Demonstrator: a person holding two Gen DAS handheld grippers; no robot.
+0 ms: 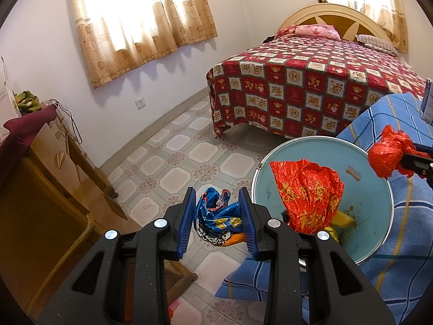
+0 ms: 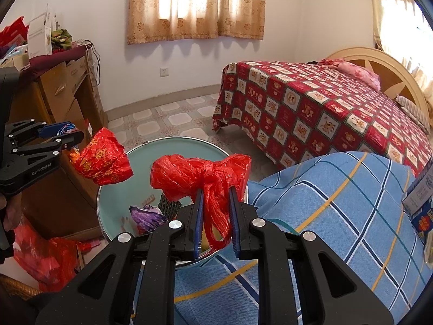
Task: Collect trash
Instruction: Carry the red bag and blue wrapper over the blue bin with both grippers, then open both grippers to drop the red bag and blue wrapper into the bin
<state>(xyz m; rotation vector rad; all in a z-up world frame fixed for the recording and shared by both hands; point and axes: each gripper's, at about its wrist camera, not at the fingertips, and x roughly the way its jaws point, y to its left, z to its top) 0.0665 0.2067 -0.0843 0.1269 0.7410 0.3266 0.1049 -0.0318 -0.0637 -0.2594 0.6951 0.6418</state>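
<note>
My left gripper (image 1: 217,203) is shut on a crumpled blue foil wrapper (image 1: 216,216), held above the tiled floor just left of the pale blue bin (image 1: 360,159). A red-and-gold foil bag (image 1: 305,195) hangs over the bin beside the left gripper (image 2: 63,138); it also shows in the right wrist view (image 2: 102,159). My right gripper (image 2: 215,189) is shut on a knotted red plastic bag (image 2: 197,176), held above the bin (image 2: 121,203). The red bag also shows in the left wrist view (image 1: 389,154). Purple and yellow trash lies inside the bin.
The bin stands at the edge of a blue checked cloth (image 2: 338,203). A wooden dresser (image 1: 54,189) is at the left, a bed with a red patterned cover (image 1: 311,86) behind. Red bags (image 2: 46,257) lie on the floor by a wicker edge. A box (image 2: 422,197) sits at the right.
</note>
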